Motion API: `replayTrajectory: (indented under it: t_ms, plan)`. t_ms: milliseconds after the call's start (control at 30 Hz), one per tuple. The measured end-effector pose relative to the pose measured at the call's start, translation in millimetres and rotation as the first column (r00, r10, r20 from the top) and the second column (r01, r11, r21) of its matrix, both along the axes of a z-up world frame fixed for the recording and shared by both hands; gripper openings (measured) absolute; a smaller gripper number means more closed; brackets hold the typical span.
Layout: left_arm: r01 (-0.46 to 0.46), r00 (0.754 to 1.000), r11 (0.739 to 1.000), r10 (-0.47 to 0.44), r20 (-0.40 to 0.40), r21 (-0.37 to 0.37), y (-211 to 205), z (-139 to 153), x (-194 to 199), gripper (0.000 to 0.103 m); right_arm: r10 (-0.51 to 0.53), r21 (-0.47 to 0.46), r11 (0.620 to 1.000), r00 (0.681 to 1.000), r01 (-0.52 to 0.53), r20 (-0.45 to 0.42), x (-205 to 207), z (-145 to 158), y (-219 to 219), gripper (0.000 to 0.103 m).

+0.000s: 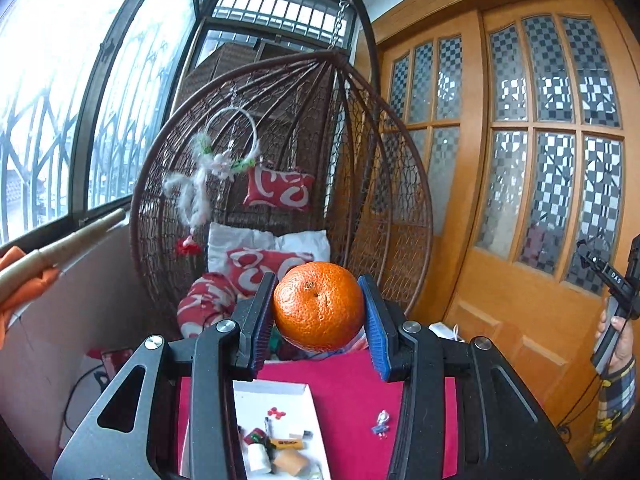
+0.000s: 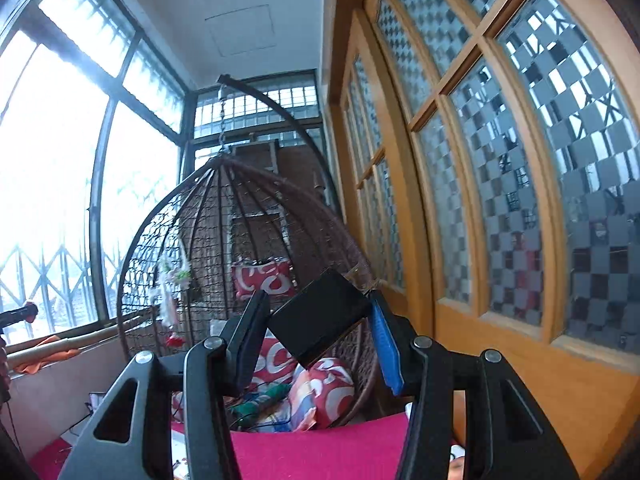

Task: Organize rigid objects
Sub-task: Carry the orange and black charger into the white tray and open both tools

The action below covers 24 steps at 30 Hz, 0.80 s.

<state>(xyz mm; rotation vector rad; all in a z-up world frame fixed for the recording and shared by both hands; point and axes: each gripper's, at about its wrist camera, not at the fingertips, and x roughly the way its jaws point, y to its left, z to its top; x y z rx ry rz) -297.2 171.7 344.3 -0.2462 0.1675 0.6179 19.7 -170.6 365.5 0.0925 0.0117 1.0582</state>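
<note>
The left gripper [image 1: 318,312] is being kept clamped on an orange [image 1: 319,306], round, dimpled and bright, which is being held aloft above the magenta table [image 1: 352,396]. The right gripper [image 2: 318,326] is being pressed shut on a black box [image 2: 318,322], matte, rectangular and tilted. Below the orange, small items are being kept in a white tray [image 1: 280,390]. A wicker hanging chair [image 1: 280,128] is being seen beyond.

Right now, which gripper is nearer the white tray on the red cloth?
Left. The left gripper, holding the orange, hangs over the white tray. The right gripper, holding a black box, is off to the side; its view barely shows the tray.
</note>
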Motion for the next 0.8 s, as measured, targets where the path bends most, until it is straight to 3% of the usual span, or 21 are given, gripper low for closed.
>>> replayTrajectory:
  t_ms: [67, 167, 333, 600, 800]
  plan:
    - [-0.057, 0.996, 0.998, 0.055, -0.07, -0.03, 8, -49, 9, 0.04, 0.128, -0.012, 0.992, 0.992, -0.128, -0.022, -16, -28, 37, 0.05]
    - [-0.125, 0.982, 0.987, 0.109, -0.157, -0.101, 25, -117, 32, 0.04, 0.289, -0.034, 0.956, 0.954, -0.292, -0.079, -33, -60, 97, 0.05]
    - [-0.207, 0.953, 0.954, 0.147, -0.265, -0.215, 63, -205, 78, 0.04, 0.397, -0.088, 0.906, 0.902, -0.415, -0.167, -55, -109, 197, 0.05]
    - [-0.249, 0.914, 0.927, 0.129, -0.385, -0.28, 116, -257, 126, 0.04, 0.353, -0.303, 0.833, 0.866, -0.464, -0.354, -74, -215, 323, 0.05]
    - [-0.314, 0.893, 0.889, 0.157, -0.421, -0.334, 145, -290, 127, 0.041, 0.316, -0.418, 0.768, 0.855, -0.485, -0.41, -92, -283, 364, 0.05]
